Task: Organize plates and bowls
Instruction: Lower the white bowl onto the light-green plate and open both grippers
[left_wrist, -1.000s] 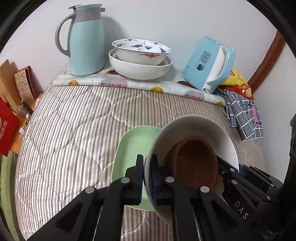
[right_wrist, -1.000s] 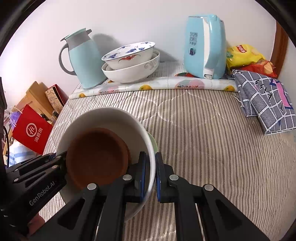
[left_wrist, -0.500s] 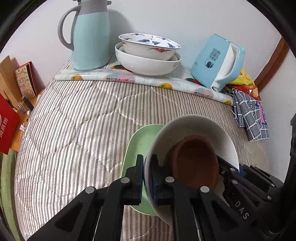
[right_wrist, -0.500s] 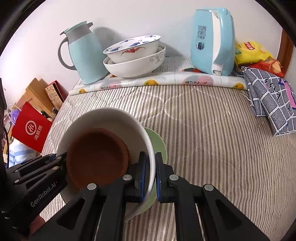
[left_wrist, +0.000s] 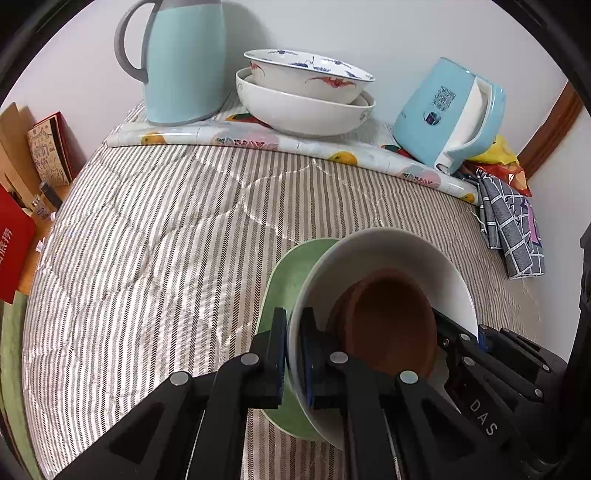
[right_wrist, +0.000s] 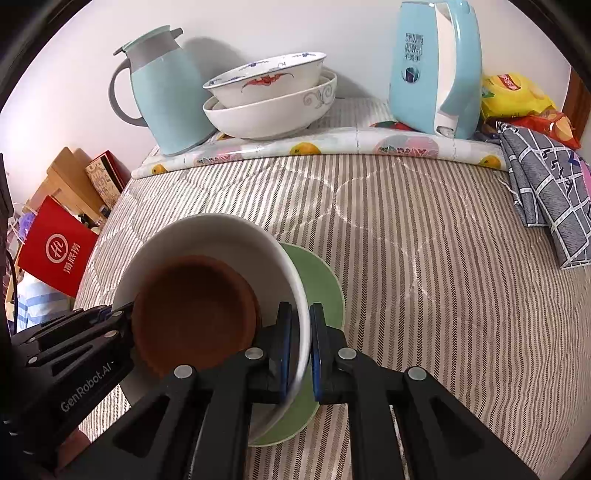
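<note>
A white bowl (left_wrist: 384, 251) (right_wrist: 221, 232) with a brown bowl (left_wrist: 391, 321) (right_wrist: 195, 302) inside it is held above a green plate (left_wrist: 288, 280) (right_wrist: 317, 284) on the striped bed cover. My left gripper (left_wrist: 293, 350) is shut on the white bowl's left rim. My right gripper (right_wrist: 301, 347) is shut on its right rim. Two stacked bowls, a patterned one (left_wrist: 306, 75) (right_wrist: 266, 83) in a larger white one (left_wrist: 303, 107) (right_wrist: 269, 114), stand at the back near the wall.
A light-blue jug (left_wrist: 181, 62) (right_wrist: 166, 92) stands back left and a blue kettle (left_wrist: 448, 114) (right_wrist: 434, 70) back right, on a fruit-print mat (right_wrist: 332, 146). A grey checked cloth (right_wrist: 550, 192) and snack bags (right_wrist: 517, 96) lie at the right. Boxes and a red bag (right_wrist: 55, 247) sit left of the bed.
Both grippers have carried the white bowl with the brown bowl forward, toward the stacked bowls at the back. The green plate now shows further back under the bowl.
</note>
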